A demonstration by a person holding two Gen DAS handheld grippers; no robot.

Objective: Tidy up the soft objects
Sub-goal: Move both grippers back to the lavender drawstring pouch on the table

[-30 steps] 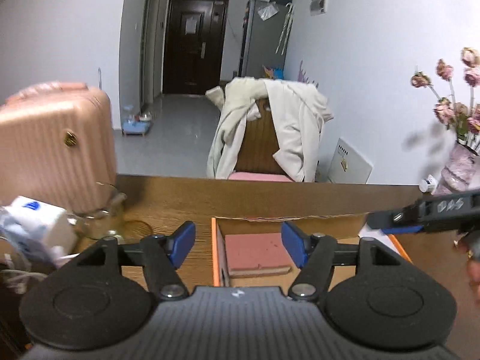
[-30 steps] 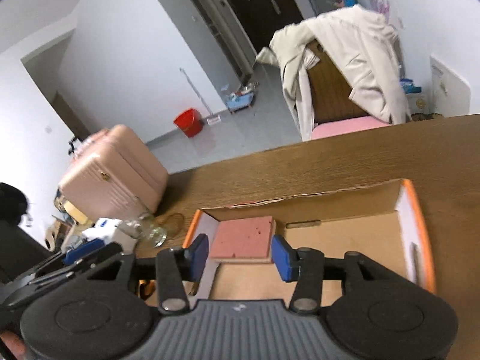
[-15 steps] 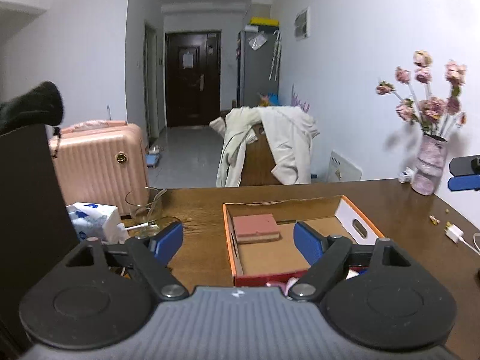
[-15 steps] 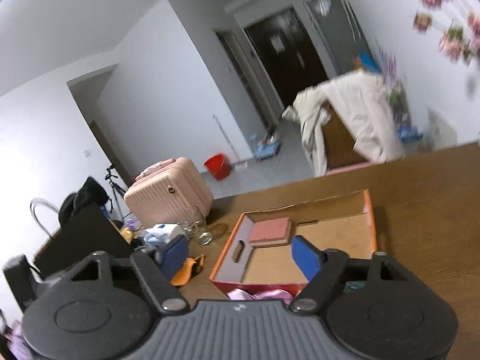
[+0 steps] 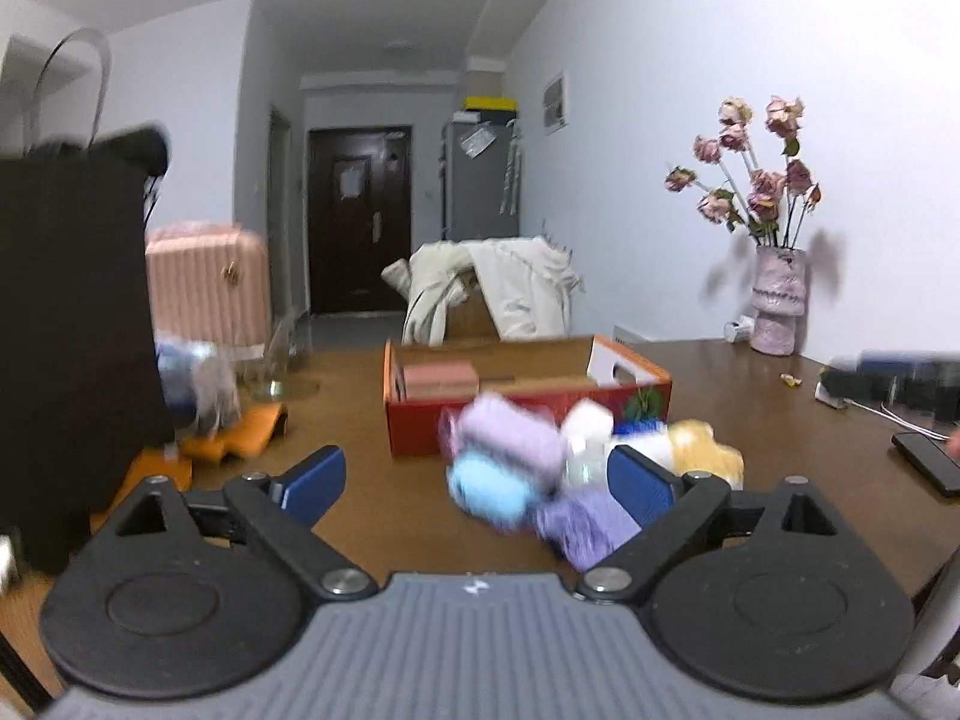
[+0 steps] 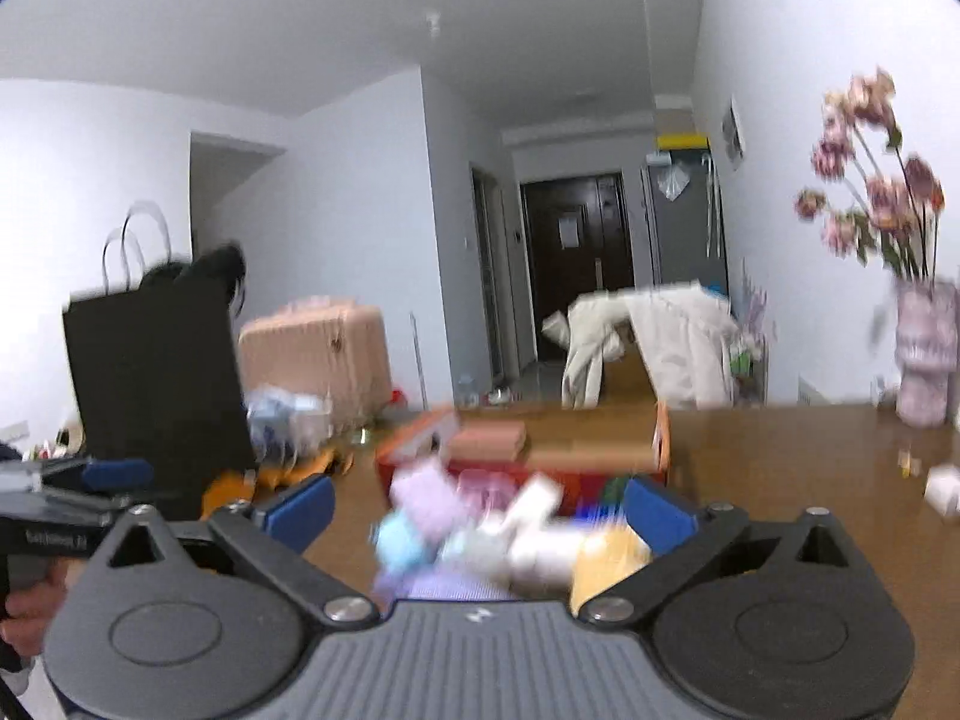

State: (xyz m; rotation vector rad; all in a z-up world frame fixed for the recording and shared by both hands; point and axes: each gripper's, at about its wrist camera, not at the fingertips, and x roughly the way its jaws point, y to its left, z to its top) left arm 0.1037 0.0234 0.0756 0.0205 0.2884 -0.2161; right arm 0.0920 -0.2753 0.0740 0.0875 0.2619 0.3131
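Pastel rolled soft cloths now fill the foreground before the orange cardboard box, unseen a second ago. Both the left gripper and right gripper have pulled back, jaws spread wide, holding nothing.

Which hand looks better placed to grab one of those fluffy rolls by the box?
Probably the right hand-held gripper: it is open, with the pile of rolls between its fingers. The left hand-held gripper, also open, sits slightly left of them.

Both wrist views face the box nearby.

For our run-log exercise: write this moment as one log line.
left gripper: open, empty | right gripper: open, empty | soft rolls: piled on table before box | pink block: in box
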